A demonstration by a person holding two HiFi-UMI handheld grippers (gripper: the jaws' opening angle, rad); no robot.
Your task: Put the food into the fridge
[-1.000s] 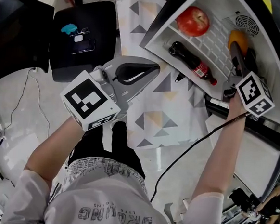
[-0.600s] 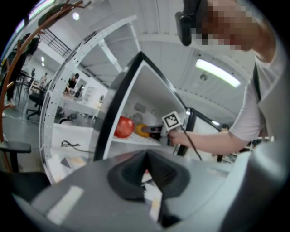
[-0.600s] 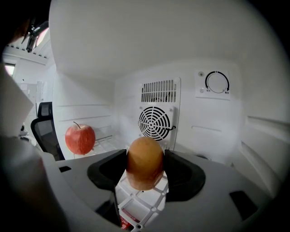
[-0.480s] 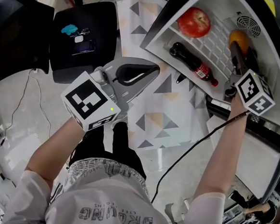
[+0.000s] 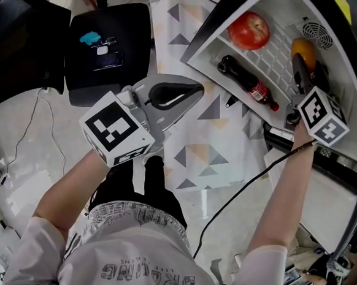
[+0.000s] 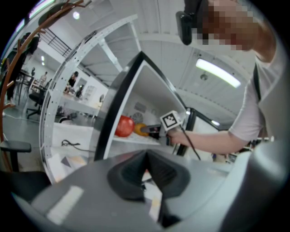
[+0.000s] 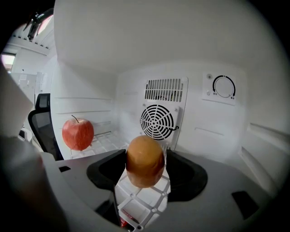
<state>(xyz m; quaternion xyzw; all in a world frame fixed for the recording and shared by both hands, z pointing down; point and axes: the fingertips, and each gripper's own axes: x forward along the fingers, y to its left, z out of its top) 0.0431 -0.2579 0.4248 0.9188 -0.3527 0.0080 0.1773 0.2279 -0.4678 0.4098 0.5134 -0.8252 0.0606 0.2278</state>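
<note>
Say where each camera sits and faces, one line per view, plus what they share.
Head view: on the head, steeply down at the fridge; forearms, left gripper, right gripper show.
Left gripper view: outside, facing the fridge opening; its shut fingers, right forearm show.
Right gripper view: inside the fridge, facing the fan; fingers around an orange fruit.
Shared: the apple, in all three.

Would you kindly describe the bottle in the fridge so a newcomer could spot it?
Look into the open white fridge, at its wire shelf. The bottle lies on its side near the front edge, before the red apple and the orange fruit in the right gripper. It alone is long and dark, with a red label.
</note>
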